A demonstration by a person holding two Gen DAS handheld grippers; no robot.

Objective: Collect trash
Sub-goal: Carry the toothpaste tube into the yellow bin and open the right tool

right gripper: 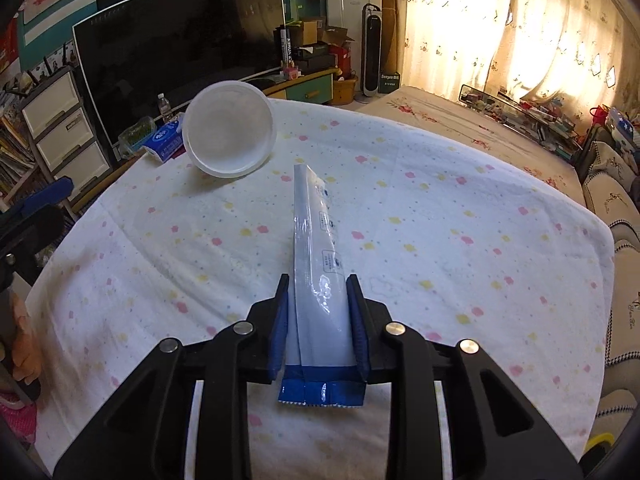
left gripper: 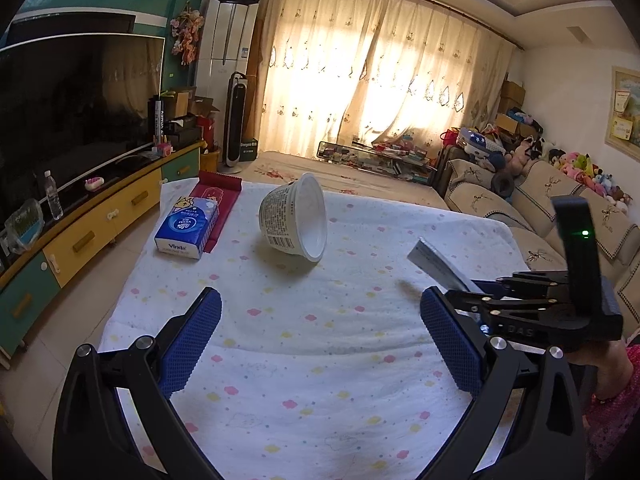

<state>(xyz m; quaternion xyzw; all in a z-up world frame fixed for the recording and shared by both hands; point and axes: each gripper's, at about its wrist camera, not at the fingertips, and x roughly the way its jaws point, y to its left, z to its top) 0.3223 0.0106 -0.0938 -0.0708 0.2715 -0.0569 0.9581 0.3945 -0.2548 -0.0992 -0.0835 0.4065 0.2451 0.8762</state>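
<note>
While clamped narrow on a white-and-blue wrapper (right gripper: 318, 280), right gripper (right gripper: 319, 316) tilted down over the bench (right gripper: 480, 260), pads pressing the wrapper's sides, its far end lifted off the cloth. Left gripper (left gripper: 320, 344) wide open and empty, angled low above the cloth, nothing touching its pads. Beyond, white cup (left gripper: 294, 218) tipped on its side beside a tissue pack (left gripper: 187, 227).

A tipped cup (left gripper: 294, 216) lay mid-tabletop (left gripper: 320, 360), tissue pack (left gripper: 187, 227) at nine o'clock, wrapper (left gripper: 436, 264) at three o'clock.
</note>
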